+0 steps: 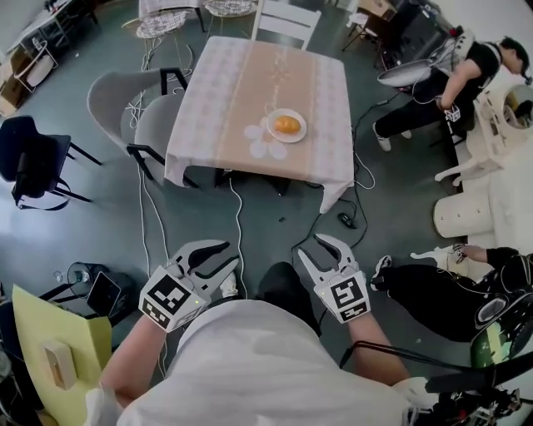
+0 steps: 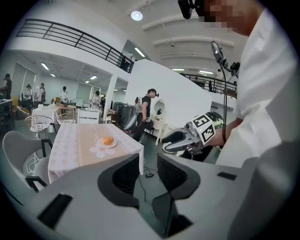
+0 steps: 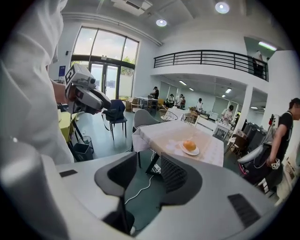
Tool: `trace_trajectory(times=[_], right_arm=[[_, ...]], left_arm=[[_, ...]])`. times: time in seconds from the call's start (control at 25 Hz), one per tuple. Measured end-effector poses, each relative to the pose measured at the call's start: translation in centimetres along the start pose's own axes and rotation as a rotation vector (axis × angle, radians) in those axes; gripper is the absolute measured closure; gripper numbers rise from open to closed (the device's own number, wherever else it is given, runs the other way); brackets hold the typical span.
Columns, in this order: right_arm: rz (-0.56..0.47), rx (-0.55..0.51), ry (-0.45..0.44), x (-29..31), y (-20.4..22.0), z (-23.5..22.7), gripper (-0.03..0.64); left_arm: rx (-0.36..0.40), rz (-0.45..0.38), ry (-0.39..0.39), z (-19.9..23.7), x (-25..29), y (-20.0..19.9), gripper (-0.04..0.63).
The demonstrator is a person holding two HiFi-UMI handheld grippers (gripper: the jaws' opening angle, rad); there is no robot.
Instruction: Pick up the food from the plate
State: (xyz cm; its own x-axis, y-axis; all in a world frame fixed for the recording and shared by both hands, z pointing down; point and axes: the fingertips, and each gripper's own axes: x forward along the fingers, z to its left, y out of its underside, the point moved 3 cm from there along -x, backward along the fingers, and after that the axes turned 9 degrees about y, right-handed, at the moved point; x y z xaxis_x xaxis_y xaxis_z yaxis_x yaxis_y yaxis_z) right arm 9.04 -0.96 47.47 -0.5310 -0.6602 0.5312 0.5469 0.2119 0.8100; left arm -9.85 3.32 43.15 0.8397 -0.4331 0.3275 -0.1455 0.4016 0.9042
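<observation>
An orange bun-like food [image 1: 287,124] lies on a small white plate [image 1: 298,133] on a table with a pale patterned cloth [image 1: 250,75], far ahead of me. The food [image 2: 108,140] and plate also show small in the left gripper view, and the food [image 3: 189,145] in the right gripper view. My left gripper [image 1: 218,257] and right gripper [image 1: 316,248] are held close to my body, well short of the table. Both stand open with nothing between their jaws. From the left gripper's camera I see the right gripper [image 2: 172,141]; from the right one, the left gripper [image 3: 101,104].
Grey chairs [image 1: 125,104] stand at the table's left side, a white chair [image 1: 287,23] at its far end. Cables [image 1: 237,225] run over the floor under the table. A person [image 1: 454,83] sits at the right, another [image 1: 466,283] low at the right. A yellow box [image 1: 50,349] is at my left.
</observation>
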Motion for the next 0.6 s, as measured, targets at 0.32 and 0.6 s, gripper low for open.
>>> trace_trajectory(times=[0.32, 0.6], right_arm=[[-0.012, -0.121, -0.071, 11.0, -2.3, -7.6, 0.43], [0.001, -0.209, -0.17, 21.8, -2.7, -15.7, 0.387]], left_arm=[[-0.024, -0.038, -0.119, 6.6, 1.1, -2.5, 0.462], [-0.047, -0.081, -0.246, 11.5, 4.6, -7.8, 0.462]])
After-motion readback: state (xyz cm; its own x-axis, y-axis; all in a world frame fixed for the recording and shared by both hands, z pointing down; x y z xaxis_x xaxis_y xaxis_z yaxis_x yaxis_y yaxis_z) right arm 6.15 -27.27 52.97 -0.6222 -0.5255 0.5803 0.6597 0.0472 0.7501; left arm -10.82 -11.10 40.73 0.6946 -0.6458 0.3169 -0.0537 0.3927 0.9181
